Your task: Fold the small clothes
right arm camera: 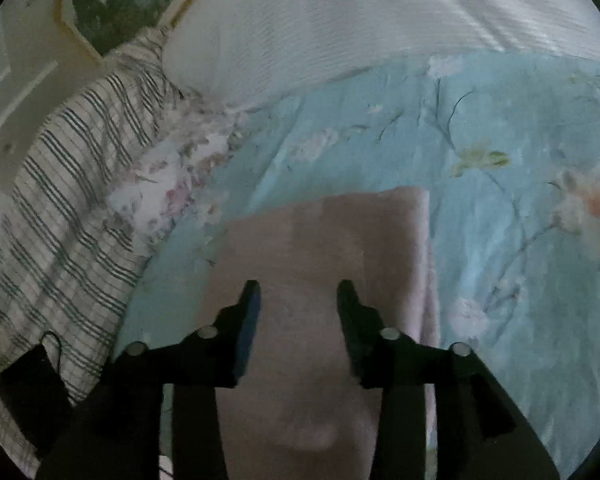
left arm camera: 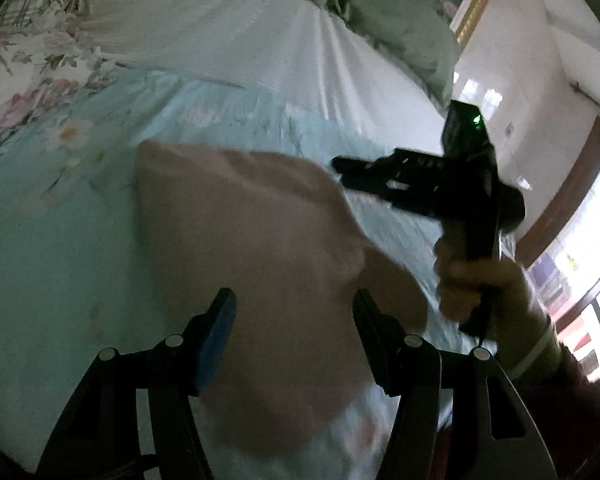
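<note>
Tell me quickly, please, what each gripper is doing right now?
Left gripper: open, holding nothing, above the pink garment.
Right gripper: open, holding nothing, over the same garment.

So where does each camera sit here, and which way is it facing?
Left wrist: on the left gripper, looking along its open fingers over the pink garment on the blue floral bedspread; the right gripper and gloved right hand show.
Right wrist: on that right gripper, facing the garment and a striped cloth; only its open fingers show.
Shared: garment, bedspread, white pillow.
</note>
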`<act>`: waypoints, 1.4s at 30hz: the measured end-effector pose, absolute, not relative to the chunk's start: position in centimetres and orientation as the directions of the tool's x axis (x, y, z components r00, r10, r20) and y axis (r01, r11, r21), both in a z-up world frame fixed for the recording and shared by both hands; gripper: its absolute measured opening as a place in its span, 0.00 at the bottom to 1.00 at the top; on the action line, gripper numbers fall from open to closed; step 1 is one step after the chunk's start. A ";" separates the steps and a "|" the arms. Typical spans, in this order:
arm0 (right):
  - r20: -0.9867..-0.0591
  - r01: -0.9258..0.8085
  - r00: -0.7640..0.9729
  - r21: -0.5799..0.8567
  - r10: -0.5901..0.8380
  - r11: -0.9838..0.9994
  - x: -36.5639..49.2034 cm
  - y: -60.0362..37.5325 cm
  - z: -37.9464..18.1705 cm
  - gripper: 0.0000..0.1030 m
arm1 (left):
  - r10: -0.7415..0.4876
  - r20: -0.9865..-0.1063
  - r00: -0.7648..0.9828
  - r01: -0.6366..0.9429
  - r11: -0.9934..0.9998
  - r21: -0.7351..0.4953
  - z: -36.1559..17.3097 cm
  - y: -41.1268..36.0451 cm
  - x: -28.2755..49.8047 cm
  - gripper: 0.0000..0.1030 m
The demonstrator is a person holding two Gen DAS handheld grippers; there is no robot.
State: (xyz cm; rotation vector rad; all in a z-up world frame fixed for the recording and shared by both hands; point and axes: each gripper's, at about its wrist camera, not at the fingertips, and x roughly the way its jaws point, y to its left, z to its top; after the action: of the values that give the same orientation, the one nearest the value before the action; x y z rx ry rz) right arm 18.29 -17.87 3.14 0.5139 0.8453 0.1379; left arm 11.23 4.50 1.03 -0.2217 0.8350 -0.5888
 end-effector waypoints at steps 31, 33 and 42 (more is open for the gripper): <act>-0.722 0.151 0.614 0.505 0.320 0.850 3.2 -19.5 -4.4 0.27 | -0.438 -0.758 0.484 0.404 0.880 -0.250 -3.9 2.2 5.6 0.40; -0.722 0.150 0.619 0.494 0.309 0.856 3.1 -19.3 -4.4 0.27 | -0.419 -0.757 0.501 0.407 0.886 -0.222 -3.9 1.8 5.5 0.41; -0.719 0.132 0.625 0.481 0.304 0.867 3.0 -20.1 -4.5 0.27 | -0.389 -0.755 0.528 0.382 0.903 -0.197 -3.6 1.7 5.1 0.41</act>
State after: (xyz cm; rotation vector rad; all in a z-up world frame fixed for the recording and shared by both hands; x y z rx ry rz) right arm 2.98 -20.14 -4.47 0.5302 0.9015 0.1040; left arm 5.11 1.68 -3.64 -0.0079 0.9038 -0.4602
